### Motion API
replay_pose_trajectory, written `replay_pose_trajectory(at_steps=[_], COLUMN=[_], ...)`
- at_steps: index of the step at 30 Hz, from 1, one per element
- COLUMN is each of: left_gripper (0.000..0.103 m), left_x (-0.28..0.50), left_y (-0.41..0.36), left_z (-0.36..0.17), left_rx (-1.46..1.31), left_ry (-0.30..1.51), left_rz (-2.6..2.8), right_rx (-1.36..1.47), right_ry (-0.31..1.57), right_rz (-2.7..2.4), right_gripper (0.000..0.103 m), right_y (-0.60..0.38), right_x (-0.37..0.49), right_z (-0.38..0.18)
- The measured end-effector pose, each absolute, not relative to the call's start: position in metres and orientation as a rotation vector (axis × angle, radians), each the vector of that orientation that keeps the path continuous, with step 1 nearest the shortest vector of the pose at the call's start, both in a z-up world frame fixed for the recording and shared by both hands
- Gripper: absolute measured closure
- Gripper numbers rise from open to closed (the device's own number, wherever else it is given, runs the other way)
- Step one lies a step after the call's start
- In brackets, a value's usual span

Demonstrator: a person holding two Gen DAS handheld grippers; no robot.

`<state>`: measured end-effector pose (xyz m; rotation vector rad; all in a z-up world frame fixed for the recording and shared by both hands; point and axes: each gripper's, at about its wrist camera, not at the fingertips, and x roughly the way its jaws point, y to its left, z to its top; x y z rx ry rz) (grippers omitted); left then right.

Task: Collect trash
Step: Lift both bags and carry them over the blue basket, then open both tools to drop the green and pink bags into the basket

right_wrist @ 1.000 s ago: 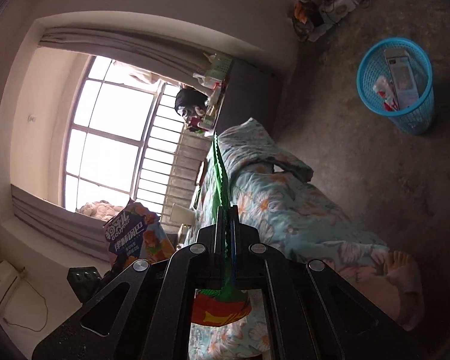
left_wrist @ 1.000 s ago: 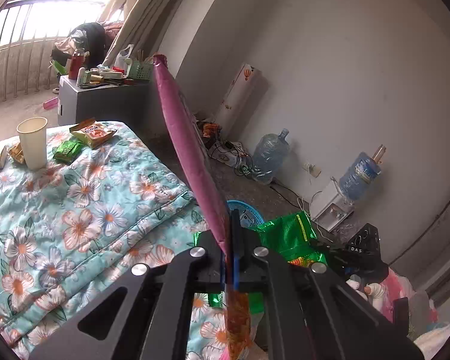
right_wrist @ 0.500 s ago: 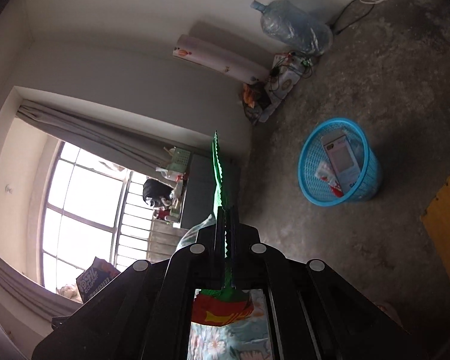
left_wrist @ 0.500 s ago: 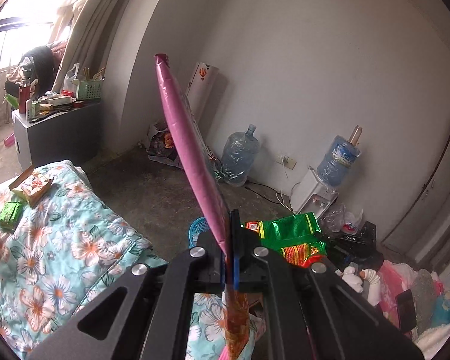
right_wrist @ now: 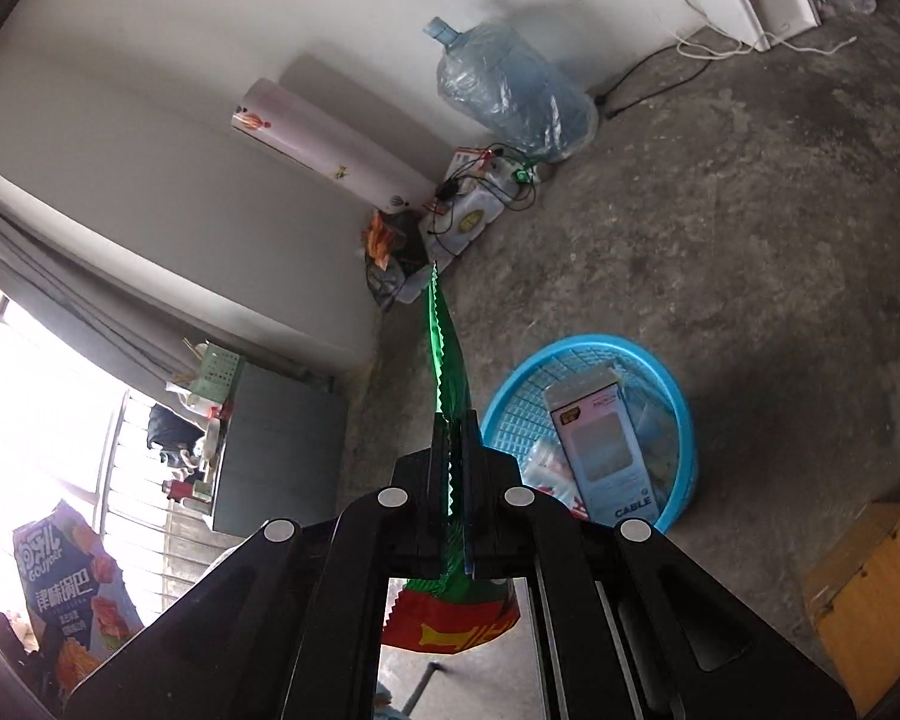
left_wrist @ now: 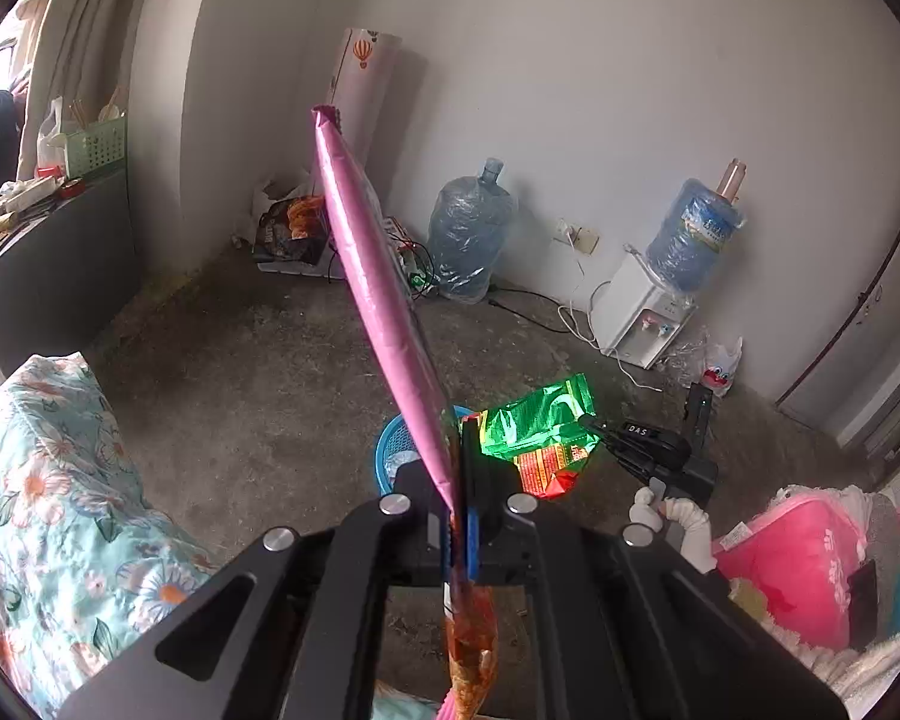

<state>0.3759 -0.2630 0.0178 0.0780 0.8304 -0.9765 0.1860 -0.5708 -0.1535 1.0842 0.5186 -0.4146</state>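
Note:
My left gripper (left_wrist: pixel 461 456) is shut on a pink snack bag (left_wrist: pixel 372 276), seen edge-on and sticking up and forward. My right gripper (right_wrist: pixel 457 438) is shut on a green snack bag (right_wrist: pixel 441 354), also edge-on; it shows in the left wrist view (left_wrist: pixel 534 420) as a green and red bag beside the right gripper (left_wrist: pixel 594 426). A blue trash basket (right_wrist: pixel 678 420) stands on the concrete floor just right of the right gripper and holds a boxed cable and other wrappers. Its rim (left_wrist: pixel 387 444) shows behind the left gripper. The pink bag also shows at the lower left of the right wrist view (right_wrist: pixel 66 582).
A bed with a floral quilt (left_wrist: pixel 42 510) lies at the left. Two water jugs (left_wrist: pixel 471 228), a dispenser (left_wrist: pixel 642 318), cables and a rolled mat (left_wrist: pixel 354 96) line the far wall. A dark cabinet (right_wrist: pixel 276 450) stands by the window. A pink tub (left_wrist: pixel 798 564) and a cardboard box (right_wrist: pixel 864 594) sit at the right.
Both grippers have swung away from the bed toward the floor, still holding their bags. The blue basket has grown larger and now sits right beside the right gripper.

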Motion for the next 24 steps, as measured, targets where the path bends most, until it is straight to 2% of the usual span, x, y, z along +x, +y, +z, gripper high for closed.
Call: replay_pose_trajectory(at_steps=[5, 8, 11, 14, 18, 21, 24], left_gripper=[0.100, 0.100, 0.100, 0.100, 0.100, 0.100, 0.100], left_x=[0.409, 0.425, 0.437, 0.448, 0.462, 0.476, 0.487], left_y=[-0.306, -0.328, -0.352, -0.380, -0.419, -0.446, -0.474], left_z=[-0.020, -0.046, -0.075, -0.102, -0.141, -0.180, -0.227], left_rx=[0.096, 0.080, 0.058, 0.029, -0.095, -0.213, -0.332], left_ry=[0.919, 0.988, 1.077, 1.148, 1.260, 1.357, 1.497], left_rz=[-1.000, -1.017, -1.025, -1.048, -1.076, -1.082, -1.083], right_rx=[1.090, 1.058, 1.097, 1.117, 1.147, 1.169, 1.197], right_ry=[0.566, 0.667, 0.749, 0.748, 0.739, 0.709, 0.669], right_rz=[-0.373, -0.441, -0.497, -0.527, -0.509, -0.509, -0.518], right_gripper=[0.100, 0.089, 0.088, 0.082, 0.057, 0.051, 0.051], right_y=[-0.584, -0.592, -0.603, -0.609, -0.619, -0.626, -0.632], right_x=[0.228, 0.240, 0.232, 0.212, 0.194, 0.182, 0.167], right_z=[-0.209, -0.252, -0.288, -0.294, -0.295, -0.294, -0.292])
